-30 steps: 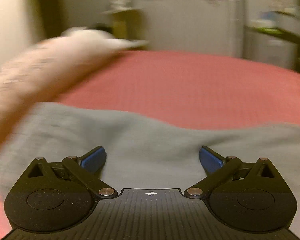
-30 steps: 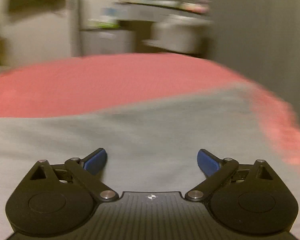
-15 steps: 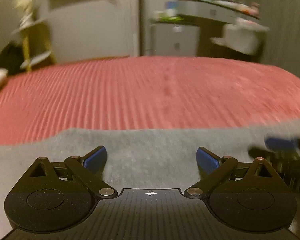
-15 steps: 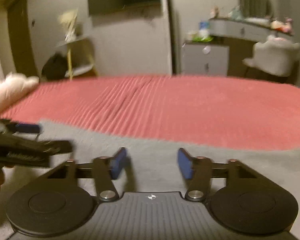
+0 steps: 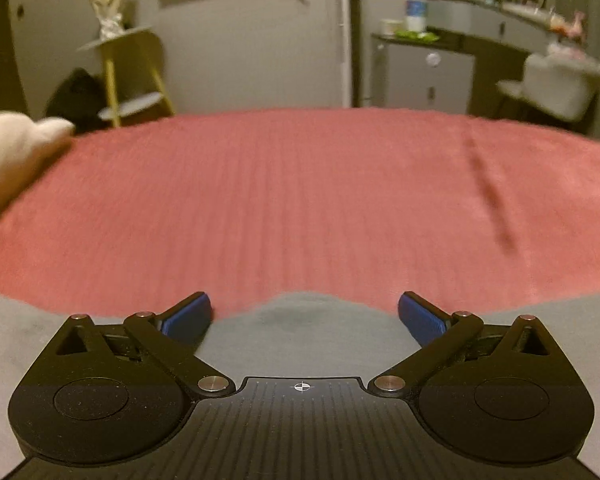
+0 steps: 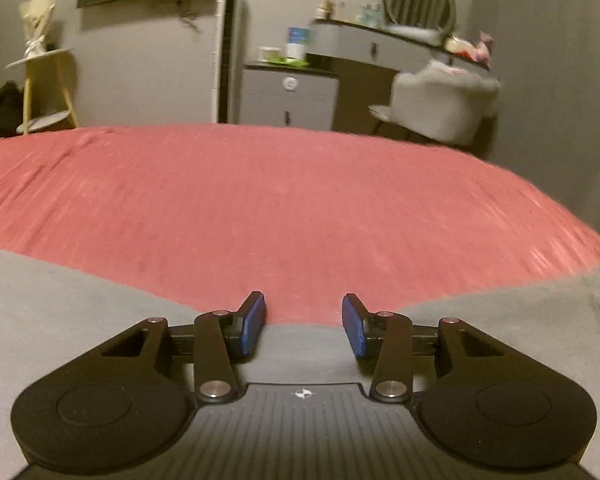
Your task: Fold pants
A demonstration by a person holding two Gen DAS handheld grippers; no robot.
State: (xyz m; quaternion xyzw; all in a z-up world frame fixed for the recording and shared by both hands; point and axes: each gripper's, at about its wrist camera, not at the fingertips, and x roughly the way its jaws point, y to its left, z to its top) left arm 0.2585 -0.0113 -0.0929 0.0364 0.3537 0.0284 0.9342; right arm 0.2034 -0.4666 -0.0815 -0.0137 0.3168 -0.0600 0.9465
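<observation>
Grey pants (image 5: 300, 332) lie flat on a red bedspread (image 5: 300, 208). In the left wrist view their far edge runs just past the blue fingertips. My left gripper (image 5: 304, 312) is wide open above that edge and holds nothing. In the right wrist view the grey pants (image 6: 60, 304) spread to both sides, with the far edge dipping between the fingers. My right gripper (image 6: 304, 324) is partly open over that edge and holds nothing.
A white pillow (image 5: 8, 152) lies at the bed's left edge. Beyond the bed stand a yellow shelf stand (image 5: 128, 76), a grey cabinet (image 6: 288, 96), a dresser and a light chair (image 6: 440, 100). The red bedspread (image 6: 300, 200) stretches ahead of both grippers.
Both grippers have swung to face across the bed and moved forward to the pants' far edge. The right jaws narrowed from wide open. Neither gripper shows in the other's view now.
</observation>
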